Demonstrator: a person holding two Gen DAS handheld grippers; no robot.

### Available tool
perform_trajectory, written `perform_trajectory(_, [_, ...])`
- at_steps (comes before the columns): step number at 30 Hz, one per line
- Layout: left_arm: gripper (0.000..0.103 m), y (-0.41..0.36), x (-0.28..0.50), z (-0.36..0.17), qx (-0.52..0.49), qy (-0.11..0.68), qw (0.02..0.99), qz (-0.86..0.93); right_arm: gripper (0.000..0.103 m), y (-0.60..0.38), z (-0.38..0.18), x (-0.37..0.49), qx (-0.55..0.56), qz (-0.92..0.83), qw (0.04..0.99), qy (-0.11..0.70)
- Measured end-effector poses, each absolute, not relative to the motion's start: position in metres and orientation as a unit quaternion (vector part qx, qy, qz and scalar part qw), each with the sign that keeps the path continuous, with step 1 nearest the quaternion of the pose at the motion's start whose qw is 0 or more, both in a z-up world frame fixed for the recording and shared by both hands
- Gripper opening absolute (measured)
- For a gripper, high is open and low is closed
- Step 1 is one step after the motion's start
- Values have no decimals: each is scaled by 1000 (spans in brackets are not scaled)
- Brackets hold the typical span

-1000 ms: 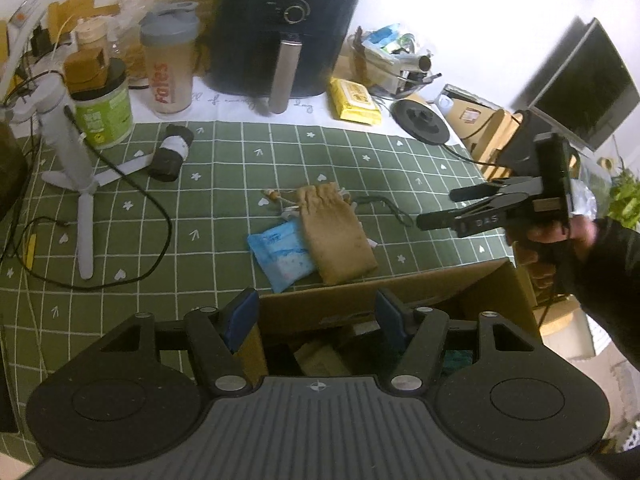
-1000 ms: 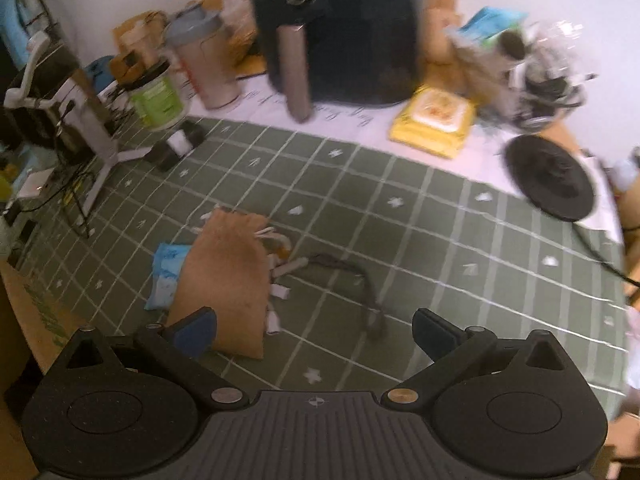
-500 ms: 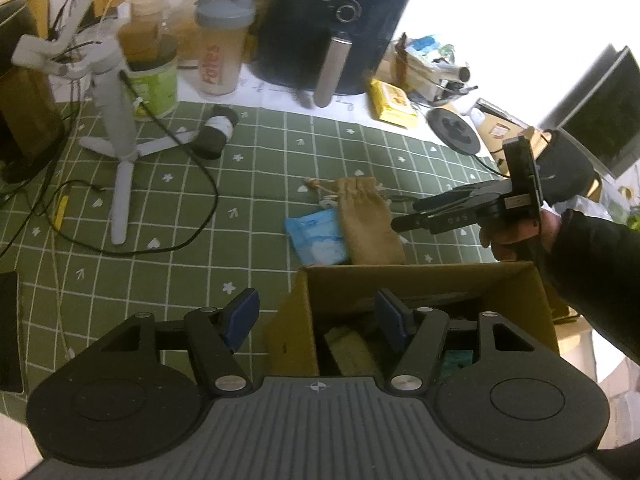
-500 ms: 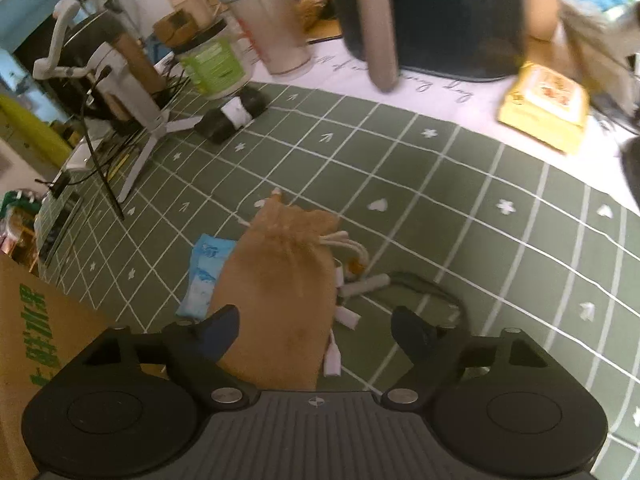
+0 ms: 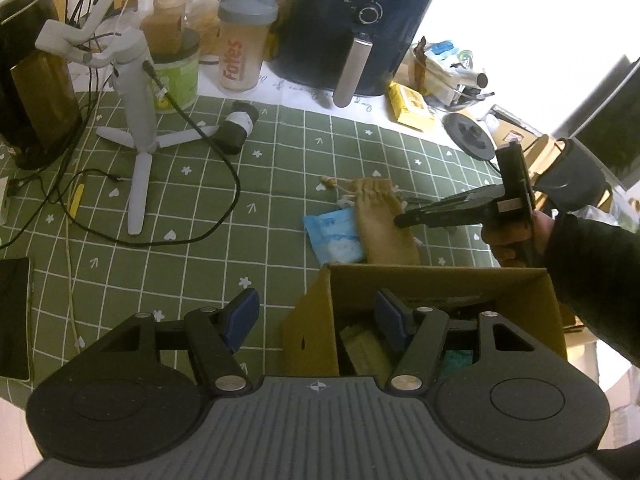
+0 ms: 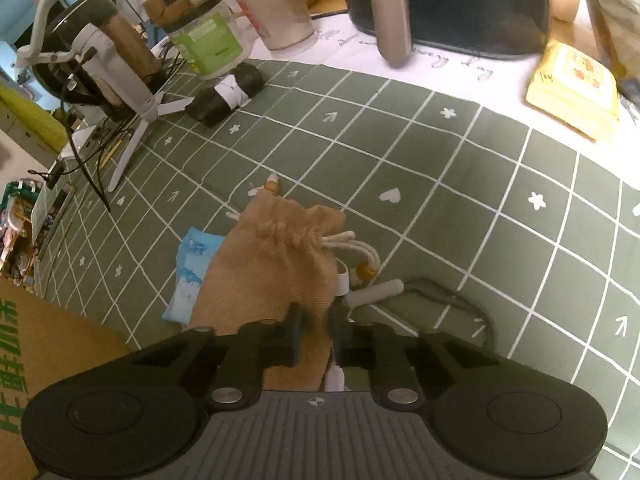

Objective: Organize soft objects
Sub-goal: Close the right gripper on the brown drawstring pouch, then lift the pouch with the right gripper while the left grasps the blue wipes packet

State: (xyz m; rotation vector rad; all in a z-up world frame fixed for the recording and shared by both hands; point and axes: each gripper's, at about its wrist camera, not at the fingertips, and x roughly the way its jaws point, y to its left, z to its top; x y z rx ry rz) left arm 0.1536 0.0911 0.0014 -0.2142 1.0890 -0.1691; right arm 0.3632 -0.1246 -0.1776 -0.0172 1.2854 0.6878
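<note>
The right gripper (image 6: 314, 334) is pinching the pouch (image 6: 272, 268), which is lying beside the box (image 5: 436, 280) with its long axis pointing away from it. The left gripper (image 5: 316, 318) is hovering spread and empty over the box's near corner.

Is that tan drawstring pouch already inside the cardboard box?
No: the tan drawstring pouch lies on the green checked tablecloth outside the cardboard box, with the right gripper pinching its fabric.
</note>
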Motion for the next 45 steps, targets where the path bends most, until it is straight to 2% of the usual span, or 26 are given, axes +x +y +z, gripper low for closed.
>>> perform_trajectory(16, [63,88,171,11,-83,498,857,-105,3,-162,-139,341,-8,266,778,569])
perform_trajectory(28, [63,82,190,18,-59,482,864,-133,3,-217,-136,316,-6,198,776,598])
perform_trajectory(32, [63,79,198,20,-46,478,866,-141,7,-229,-144,308,-1,166,775,609])
perform_trajectory(34, [63,77,202,22,-39,476,866,-145,24,-234,-148,304,12,153,777,610])
perform_trajectory(36, [63,76,206,24,-32,474,867,-148,59,-238,-153,301,38,148,779,608])
perform_trajectory(37, [63,75,208,26,-28,472,868,-151,65,-239,-155,299,51,144,782,604])
perform_trajectory(38, [63,75,211,27,-25,471,868,-153,69,-240,-158,297,61,140,783,602])
perform_trajectory(45, [63,66,228,28,8,469,866,-173,66,-231,-175,293,65,117,791,597])
